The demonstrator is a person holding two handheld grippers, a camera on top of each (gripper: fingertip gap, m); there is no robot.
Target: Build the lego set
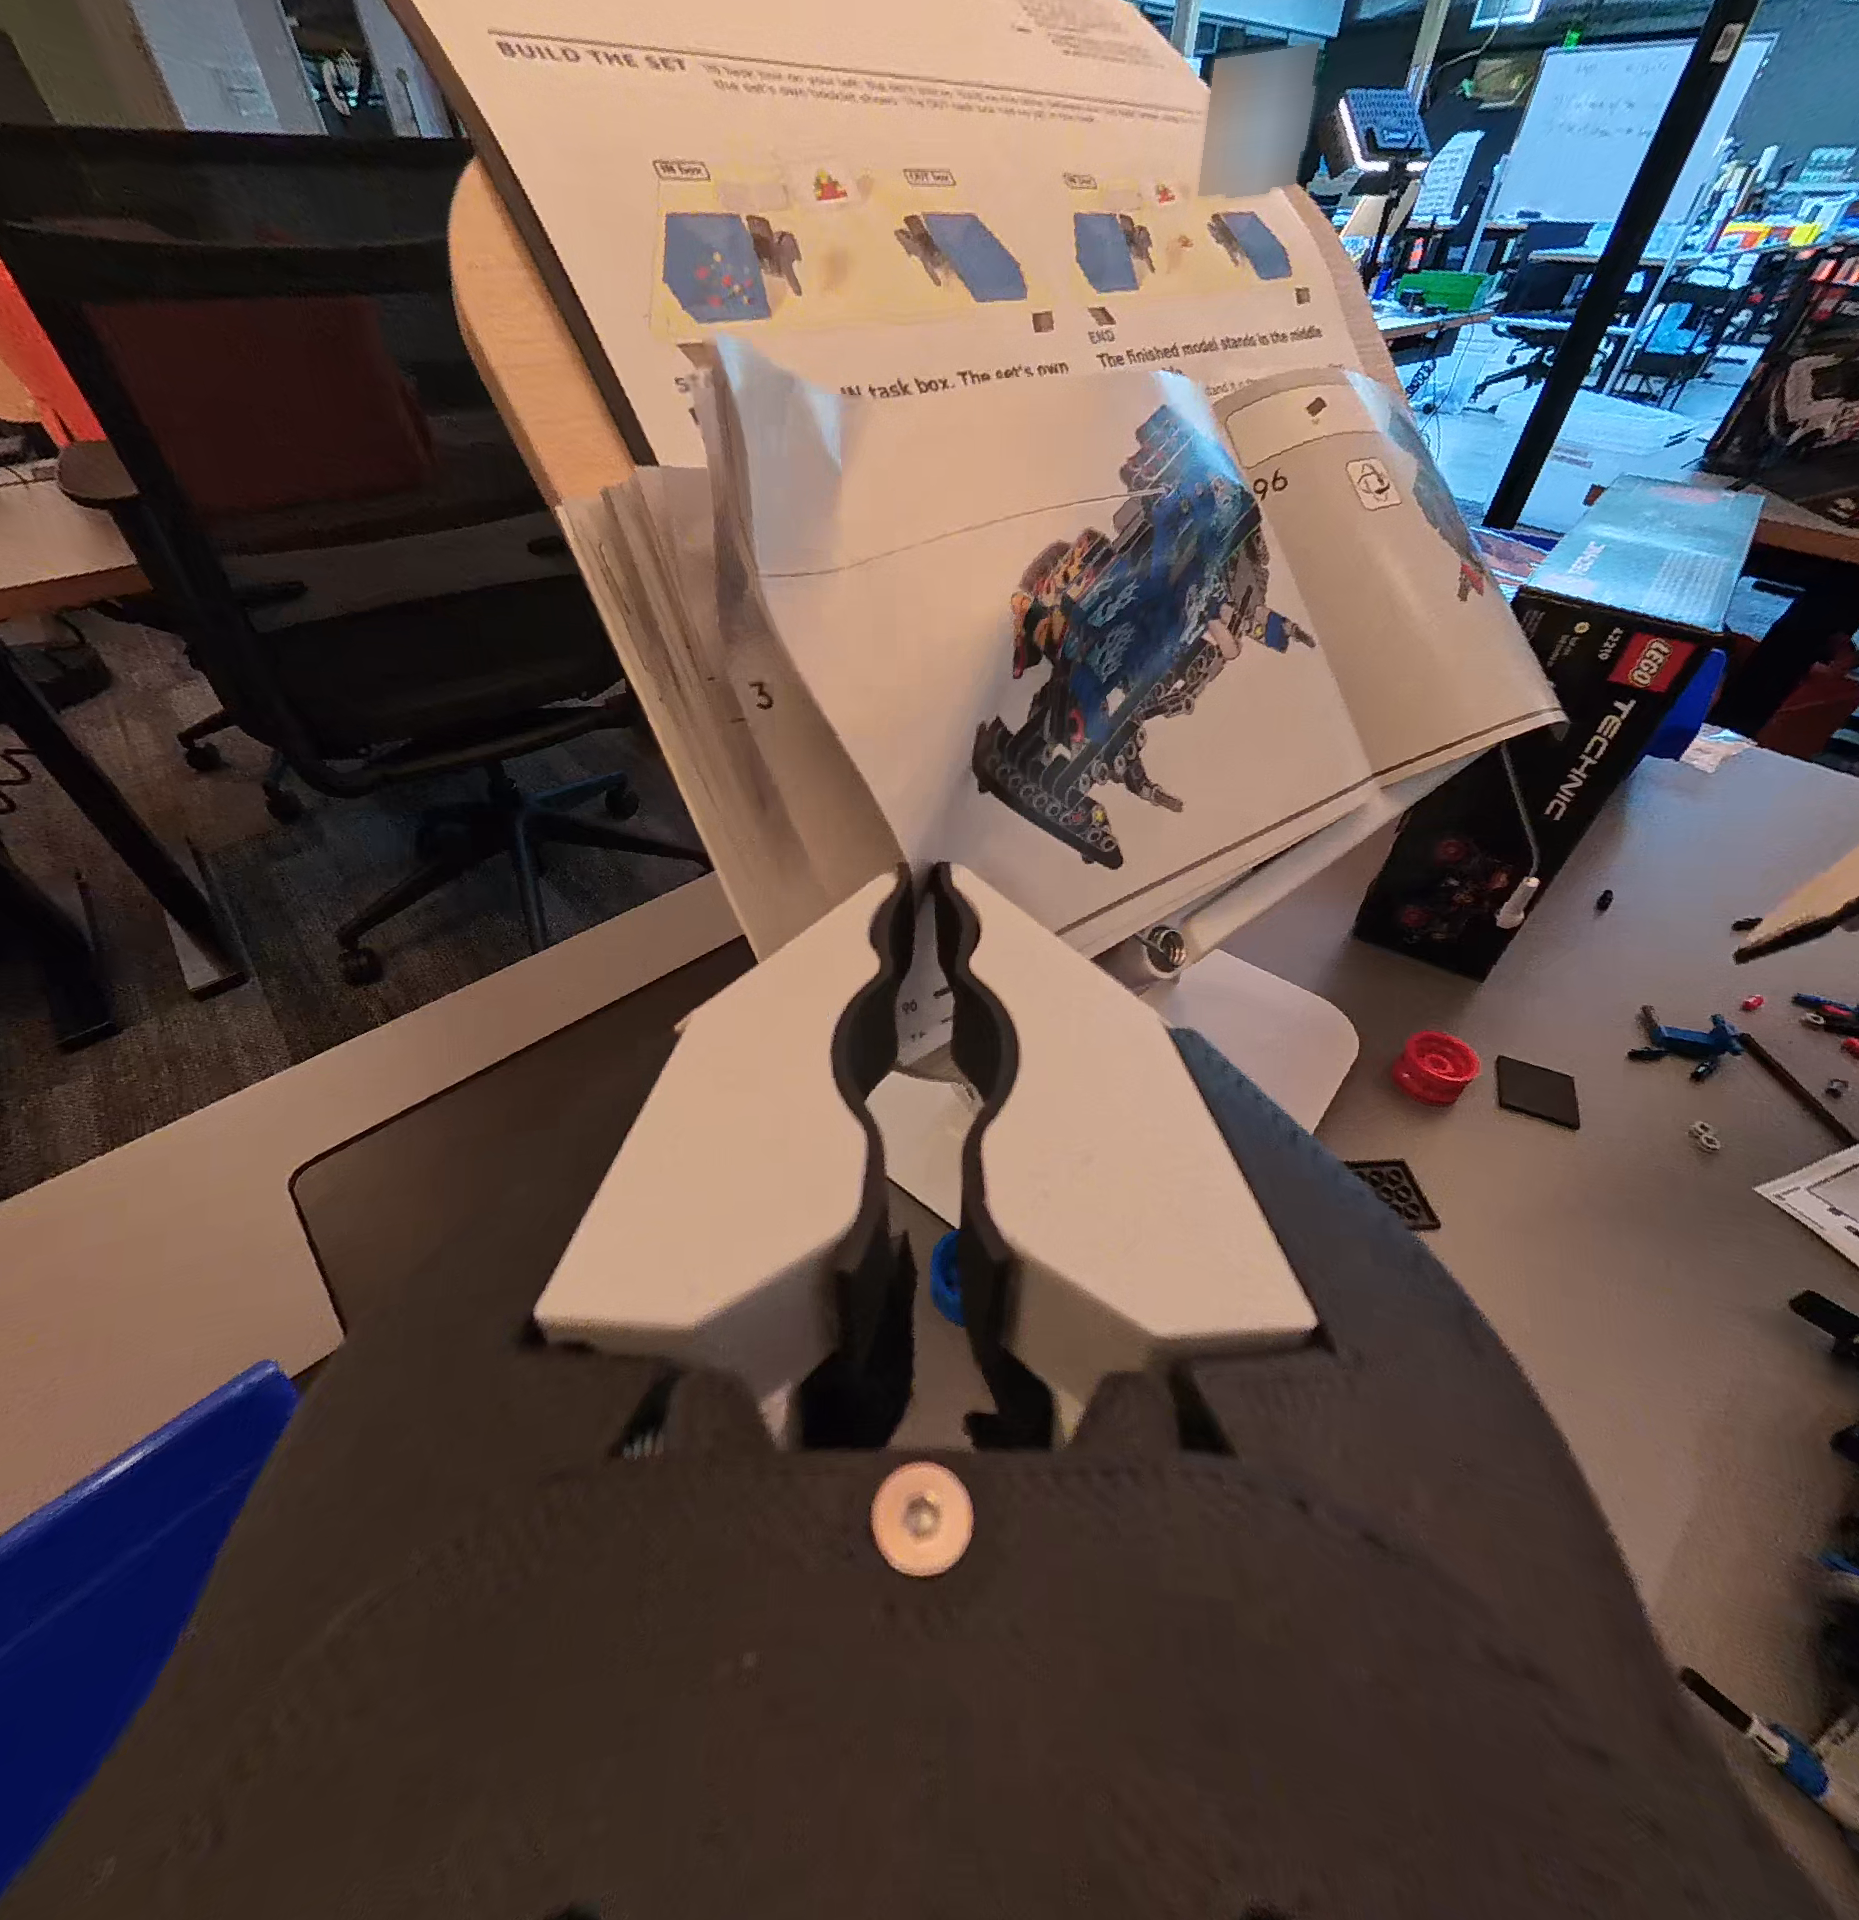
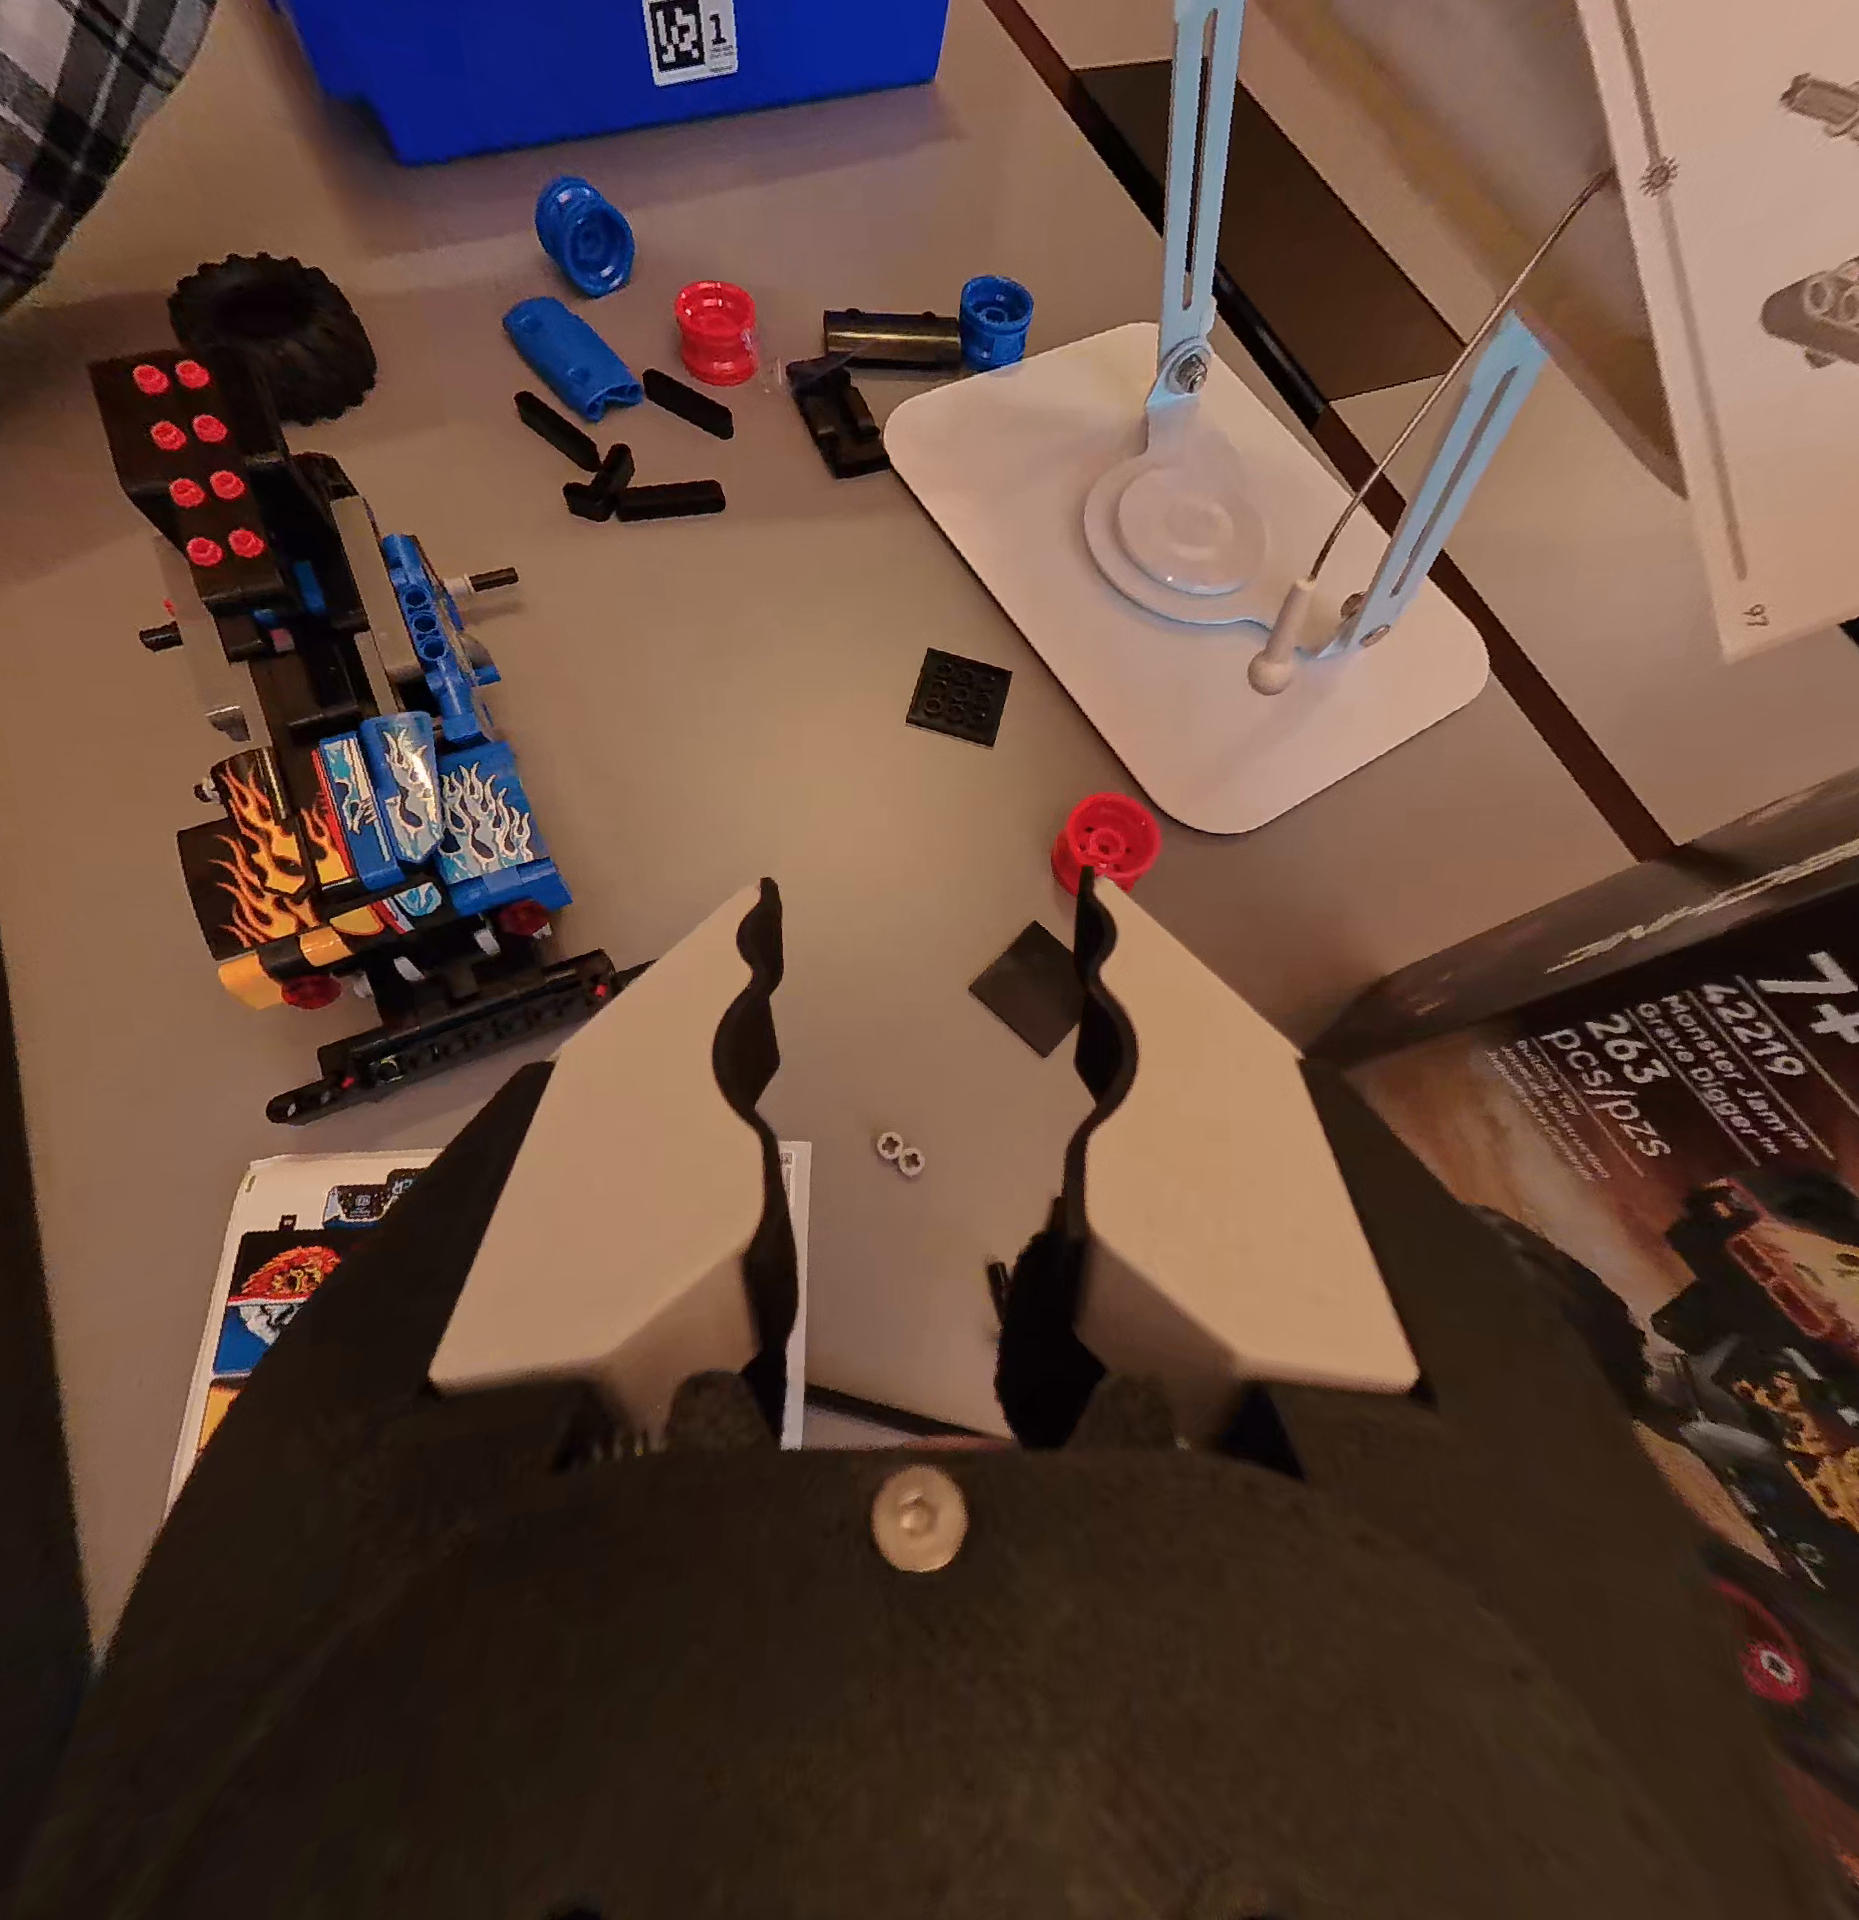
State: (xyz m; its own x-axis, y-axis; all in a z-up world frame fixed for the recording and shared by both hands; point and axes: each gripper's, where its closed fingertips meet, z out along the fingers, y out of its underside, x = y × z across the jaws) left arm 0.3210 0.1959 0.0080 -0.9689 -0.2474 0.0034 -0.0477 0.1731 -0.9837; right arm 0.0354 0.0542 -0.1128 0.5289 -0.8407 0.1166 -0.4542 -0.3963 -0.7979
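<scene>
Only in the right wrist view is the half-built truck [image 2: 364, 727] seen, left of the wide-spread right gripper [image 2: 925, 914]; the instruction booklet page [image 1: 1008, 665] is pinched by the left gripper [image 1: 926, 883]

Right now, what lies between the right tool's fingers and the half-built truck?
In the right wrist view, only bare table lies between the open right tool and the half-built truck.

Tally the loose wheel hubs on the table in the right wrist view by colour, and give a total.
Blue wheel hubs: 2
Red wheel hubs: 2
Total: 4
</scene>
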